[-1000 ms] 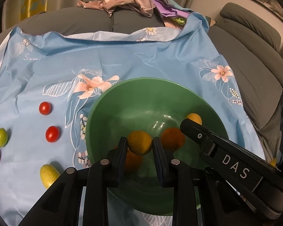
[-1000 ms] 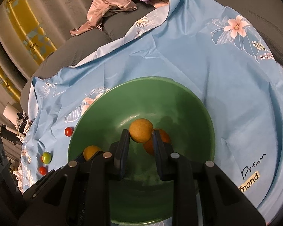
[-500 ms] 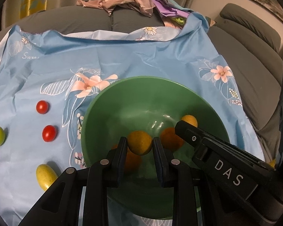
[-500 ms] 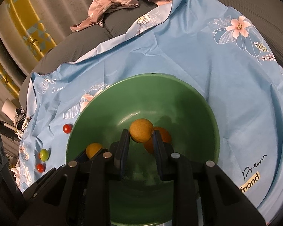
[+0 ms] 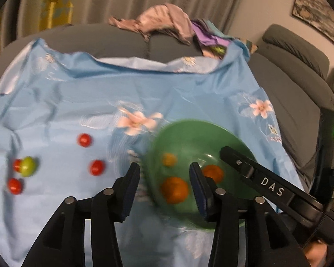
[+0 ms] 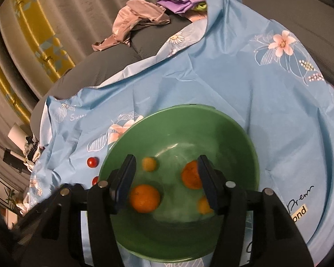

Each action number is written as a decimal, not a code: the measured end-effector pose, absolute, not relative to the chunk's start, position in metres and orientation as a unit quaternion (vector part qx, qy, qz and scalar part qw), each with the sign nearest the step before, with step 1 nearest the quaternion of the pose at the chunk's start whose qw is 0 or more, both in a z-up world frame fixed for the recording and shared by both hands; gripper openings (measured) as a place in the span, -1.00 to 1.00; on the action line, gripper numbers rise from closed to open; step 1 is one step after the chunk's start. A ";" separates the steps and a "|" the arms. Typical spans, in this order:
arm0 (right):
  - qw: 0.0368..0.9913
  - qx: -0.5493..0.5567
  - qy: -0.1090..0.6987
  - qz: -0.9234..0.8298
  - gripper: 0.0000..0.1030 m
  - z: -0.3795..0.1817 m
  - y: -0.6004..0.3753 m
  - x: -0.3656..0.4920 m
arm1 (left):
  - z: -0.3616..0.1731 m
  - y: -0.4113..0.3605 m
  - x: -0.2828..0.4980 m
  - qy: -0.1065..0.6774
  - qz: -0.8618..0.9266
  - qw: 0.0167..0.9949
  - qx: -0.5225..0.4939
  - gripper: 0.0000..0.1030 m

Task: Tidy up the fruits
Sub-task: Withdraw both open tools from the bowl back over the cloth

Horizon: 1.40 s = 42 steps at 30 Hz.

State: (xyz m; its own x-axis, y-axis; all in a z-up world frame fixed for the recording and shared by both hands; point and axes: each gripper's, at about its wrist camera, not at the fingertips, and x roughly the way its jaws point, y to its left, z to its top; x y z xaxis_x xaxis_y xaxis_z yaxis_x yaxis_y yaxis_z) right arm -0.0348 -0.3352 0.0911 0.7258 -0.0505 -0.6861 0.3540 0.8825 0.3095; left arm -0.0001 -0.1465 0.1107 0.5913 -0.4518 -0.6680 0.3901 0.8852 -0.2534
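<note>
A green bowl (image 6: 233, 133) sits on the blue flowered cloth; it also shows in the left wrist view (image 5: 189, 133). Inside lie two oranges (image 6: 144, 198) (image 6: 190, 174) and two small yellow fruits (image 6: 149, 164) (image 6: 203, 204). My right gripper (image 6: 167, 178) is open and empty above the bowl. My left gripper (image 5: 163, 187) is open and empty over the bowl's left rim, with an orange (image 5: 174, 190) seen between its fingers. Red cherry tomatoes (image 5: 84, 140) (image 5: 96, 167) (image 5: 15, 185) and a green one (image 5: 27, 166) lie on the cloth to the left.
The cloth (image 5: 100, 93) covers a grey sofa (image 5: 300, 89). A heap of clothes (image 5: 162, 24) lies on the sofa back. The right gripper's body (image 5: 271, 189) crosses the lower right of the left wrist view. Curtains hang behind.
Both grippers have opened and let go of their yellow fruits, which now lie in the bowl. The left gripper has swung left and up; its view is blurred.
</note>
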 end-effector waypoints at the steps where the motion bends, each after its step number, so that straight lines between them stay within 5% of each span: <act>1: 0.905 0.208 0.354 -0.111 0.13 0.092 -0.330 -0.033 | 0.113 -0.138 0.000 0.385 -0.225 0.894 -0.039 -0.10; 19: 0.919 0.120 0.377 -0.006 0.12 0.091 -0.239 -0.010 | 0.086 0.050 0.006 0.373 0.012 0.915 -0.156 -0.10; 42: 0.901 0.046 0.426 0.068 0.09 0.065 -0.171 0.005 | 0.070 0.092 0.015 0.396 0.018 0.892 -0.219 -0.10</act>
State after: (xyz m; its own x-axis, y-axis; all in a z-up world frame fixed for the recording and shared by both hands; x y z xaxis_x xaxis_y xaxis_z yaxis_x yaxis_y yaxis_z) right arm 0.0050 -0.1712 0.0652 0.6271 0.1615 -0.7620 -0.0826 0.9865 0.1412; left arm 0.0153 0.0919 0.0698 0.6862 -0.1420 -0.7135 -0.2052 0.9032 -0.3771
